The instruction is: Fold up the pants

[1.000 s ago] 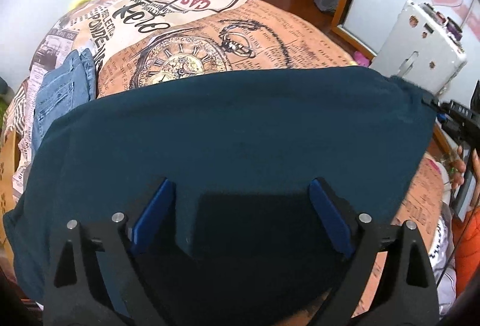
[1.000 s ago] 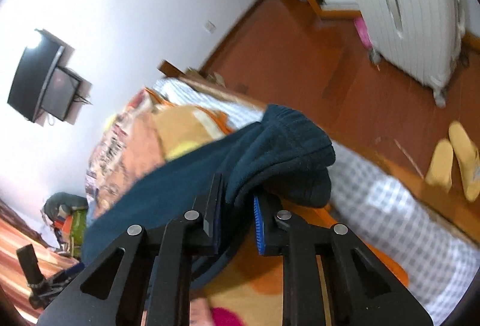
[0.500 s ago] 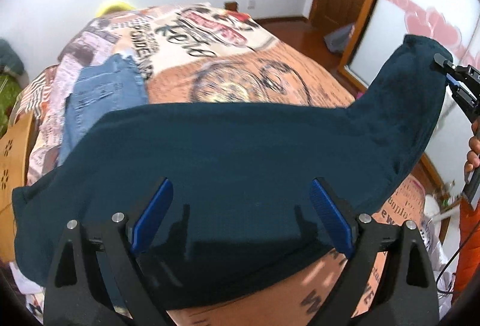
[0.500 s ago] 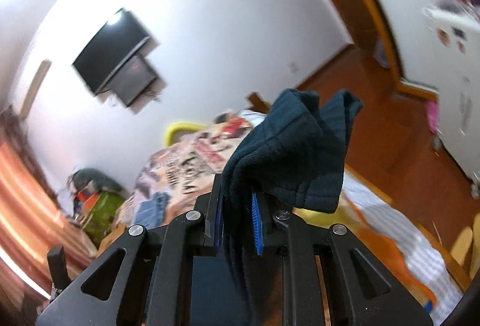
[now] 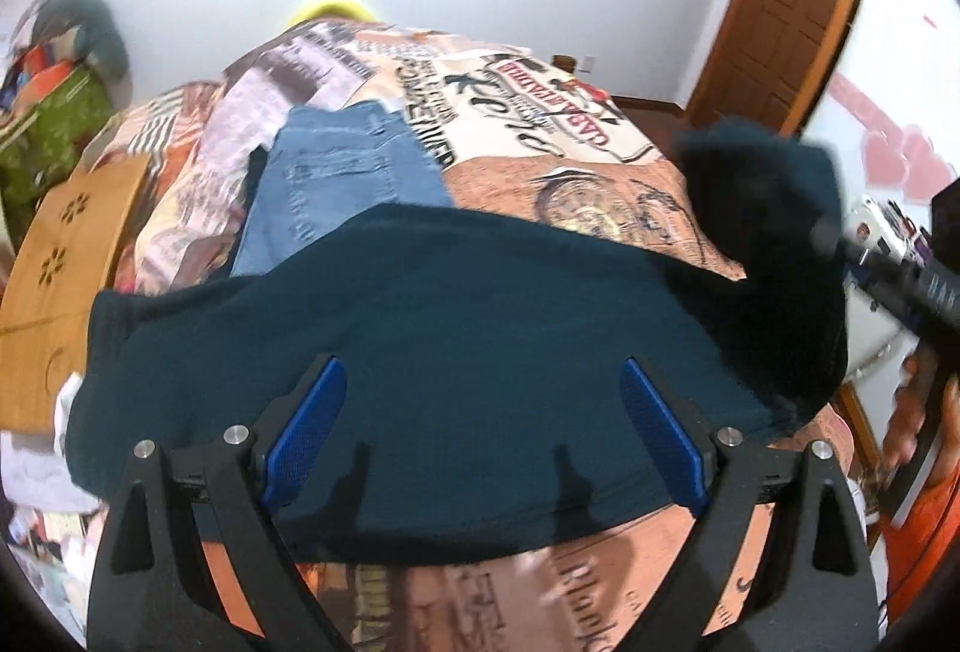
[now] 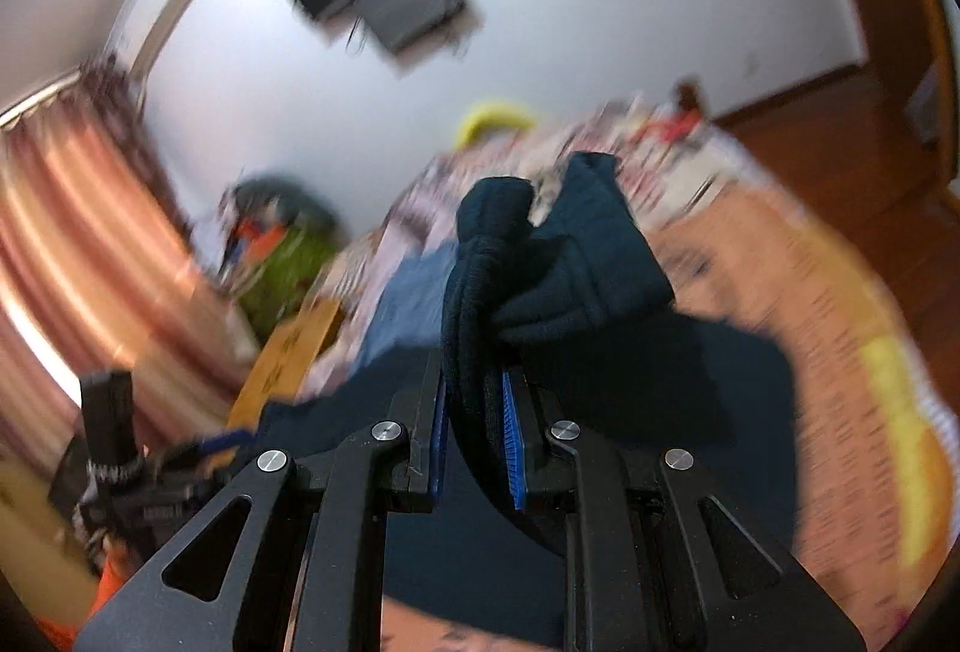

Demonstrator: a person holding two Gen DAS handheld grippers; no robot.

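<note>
Across the lower half of the left wrist view, the dark teal pants (image 5: pixel 456 352) are lying spread over the printed bedspread (image 5: pixel 570 135), partly covering a pair of blue jeans (image 5: pixel 342 184) in the upper left. The left gripper (image 5: pixel 480 436) is hovering above the fabric with its blue pads standing wide apart, gripping nothing. At the right edge, the right gripper (image 6: pixel 474 430) is pinching one bunched end of the pants between nearly closed pads and holding it lifted off the bed. Judging by this, the lengthwise fold is under way; the next move likely calls for carrying that lifted end across to the opposite end and laying it down aligned.
</note>
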